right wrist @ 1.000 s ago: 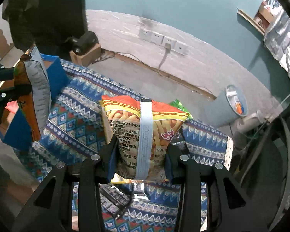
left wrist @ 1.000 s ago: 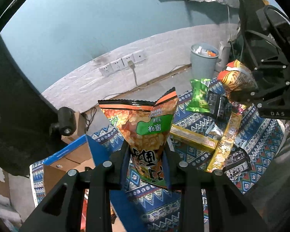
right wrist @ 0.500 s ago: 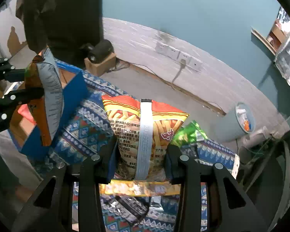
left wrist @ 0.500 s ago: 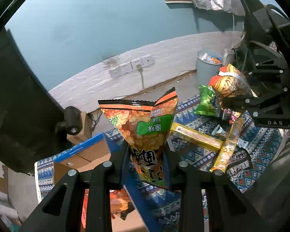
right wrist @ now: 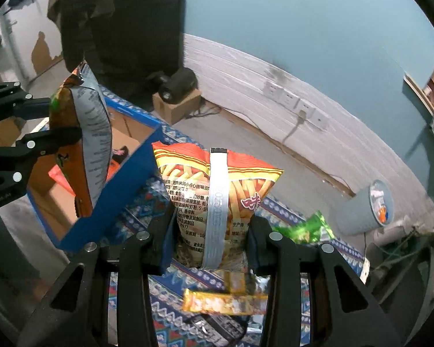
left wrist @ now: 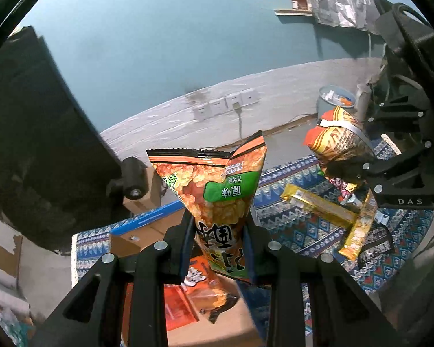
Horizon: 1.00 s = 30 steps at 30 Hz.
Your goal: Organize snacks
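Over the blue-walled cardboard box [left wrist: 147,222], the left gripper [left wrist: 218,231] clamps an orange rice-cracker bag [left wrist: 217,190], the right gripper [right wrist: 211,231] grips a fries bag [right wrist: 217,190] beside it; best lowered inside before releasing.

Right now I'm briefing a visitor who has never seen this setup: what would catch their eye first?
Two bright snack bags held up in the air: an orange and green bag clamped in the left tool, and a yellow fries bag in the right tool. Below lie a patterned blue cloth strewn with snacks and a blue-edged cardboard box at its left end.
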{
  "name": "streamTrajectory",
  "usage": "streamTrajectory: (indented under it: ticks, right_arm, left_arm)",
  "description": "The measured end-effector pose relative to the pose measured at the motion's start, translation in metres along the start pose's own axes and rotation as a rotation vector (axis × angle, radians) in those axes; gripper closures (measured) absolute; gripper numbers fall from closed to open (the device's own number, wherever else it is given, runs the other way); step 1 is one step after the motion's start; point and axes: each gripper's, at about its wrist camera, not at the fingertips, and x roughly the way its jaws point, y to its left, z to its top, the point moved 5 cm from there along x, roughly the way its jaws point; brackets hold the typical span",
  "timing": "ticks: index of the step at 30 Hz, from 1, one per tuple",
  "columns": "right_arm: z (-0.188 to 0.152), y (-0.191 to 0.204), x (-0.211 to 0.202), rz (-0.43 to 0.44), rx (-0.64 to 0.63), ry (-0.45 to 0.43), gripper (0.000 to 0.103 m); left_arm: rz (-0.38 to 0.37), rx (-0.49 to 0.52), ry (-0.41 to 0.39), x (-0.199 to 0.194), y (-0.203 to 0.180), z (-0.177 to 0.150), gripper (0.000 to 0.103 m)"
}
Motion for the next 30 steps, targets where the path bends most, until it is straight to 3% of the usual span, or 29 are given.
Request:
streamTrajectory:
  ticks: [16,30]
  right_arm:
    - [0.042,0.076,0.024,0.085,-0.089,0.008,0.064]
    - [0.065,0.138,0.061,0.148,-0.139,0.063,0.064]
  left_arm:
    - [0.051,-0.108,0.045,-0.006,0.073,-0.047,0.073]
    - [0.092,-0.158,0.122,0.008,0.114,-0.093,0.073]
